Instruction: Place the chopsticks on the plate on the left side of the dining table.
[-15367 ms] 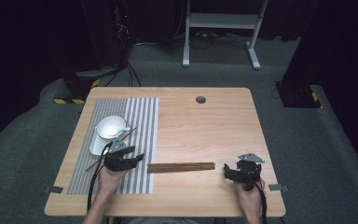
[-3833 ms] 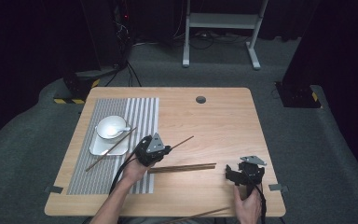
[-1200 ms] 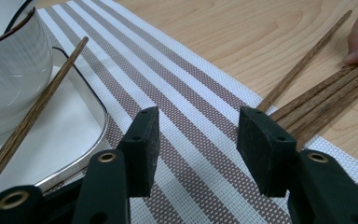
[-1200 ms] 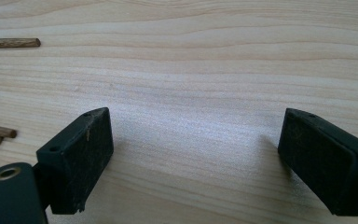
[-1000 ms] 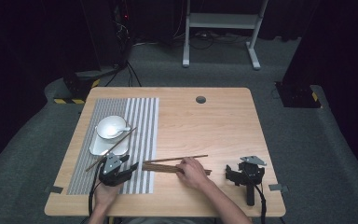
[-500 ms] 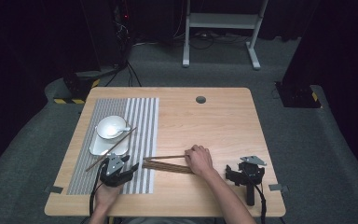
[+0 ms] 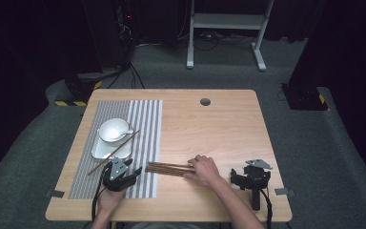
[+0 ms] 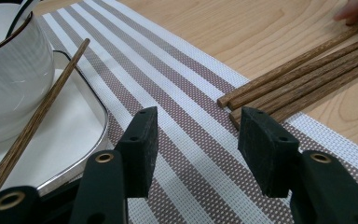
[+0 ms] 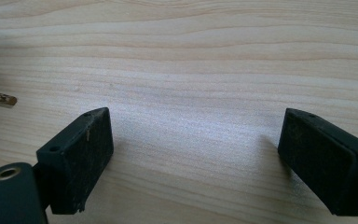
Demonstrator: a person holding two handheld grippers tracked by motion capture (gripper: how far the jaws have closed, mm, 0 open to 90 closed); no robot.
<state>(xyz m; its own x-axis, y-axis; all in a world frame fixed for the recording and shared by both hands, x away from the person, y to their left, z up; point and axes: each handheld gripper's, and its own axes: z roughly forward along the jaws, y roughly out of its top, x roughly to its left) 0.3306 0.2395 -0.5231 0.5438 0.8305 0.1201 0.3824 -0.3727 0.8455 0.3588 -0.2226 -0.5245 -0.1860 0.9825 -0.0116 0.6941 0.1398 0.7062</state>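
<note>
A bundle of several brown chopsticks [image 7: 167, 168] lies on the wooden table, its left ends on the striped placemat [image 7: 143, 119]. A bare right hand [image 7: 204, 170] rests on the bundle's right end. My left gripper [image 7: 119, 174], held in the left hand, sits on the mat just left of the bundle. Its jaws stand open over the mat [image 8: 186, 79] with nothing between them [image 8: 196, 135], and the chopstick ends [image 8: 261, 93] lie just ahead to the right. My right gripper [image 7: 249, 178] lies on the table with no hand on it, open over bare wood [image 9: 196, 149].
A white bowl [image 7: 113, 130] with a spoon sits on a white plate [image 7: 100, 151] at the mat's left. One single chopstick [image 7: 116, 150] leans across that plate. A round cable hole [image 7: 205, 101] lies at the table's far side. Bare wood spreads right of the mat.
The bare right hand has pushed the loose chopsticks together, and one that stuck out at an angle now lies in line with the rest. Both grippers have stayed put.
</note>
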